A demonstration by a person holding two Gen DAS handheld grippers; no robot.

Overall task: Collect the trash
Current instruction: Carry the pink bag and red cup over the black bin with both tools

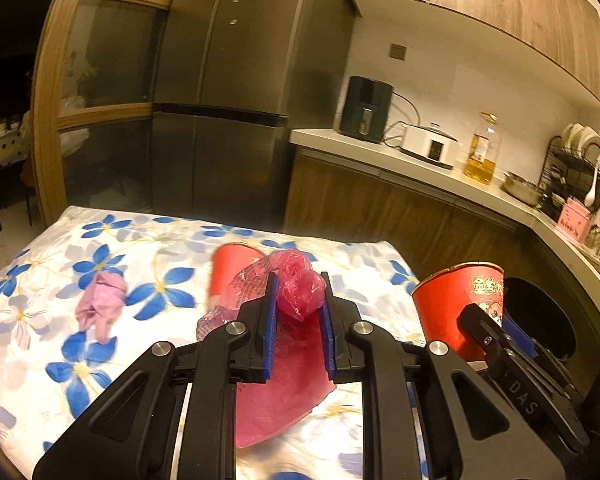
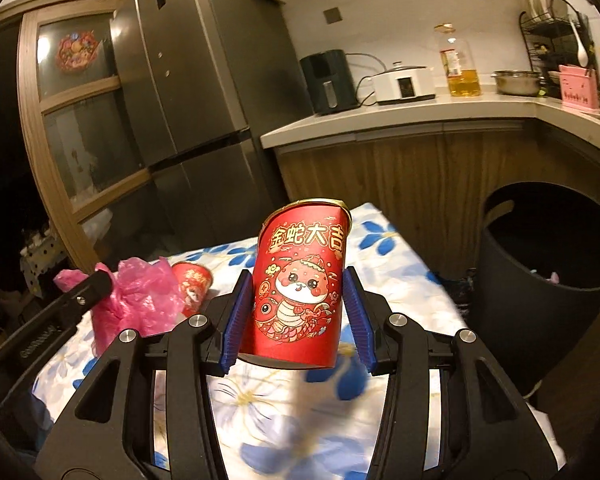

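Your right gripper (image 2: 298,308) is clamping the red paper cup (image 2: 300,284) across its lower half, the blue pads pressing on both side walls, so the cup is riding clear of the flowered tablecloth (image 2: 284,408) with its mouth up and its long axis tipping a little to the right. Your left gripper (image 1: 298,316) is pinching the pink plastic bag (image 1: 296,292), jaws nearly together on a bunched knot while the rest of the film is hanging slack below them over the cloth. Moving outward from the right jaws, the relation that matters is this: the black trash bin (image 2: 540,288) is standing off the table's right edge, lower than the cup and beside the wooden counter front, with its open mouth facing up and something pale already lying inside. So the cup is sitting nearer the bin than the bag is, and your right hand looks like the one to go first, carrying rightward and then letting go above the rim. The bag is sitting further left, so you are probably following with it. Two more pieces are lying on the cloth beyond your left jaws: a second red cup (image 1: 232,268) tipped on its side just behind the bag, and a crumpled pink wrapper (image 1: 100,304) well to the left.
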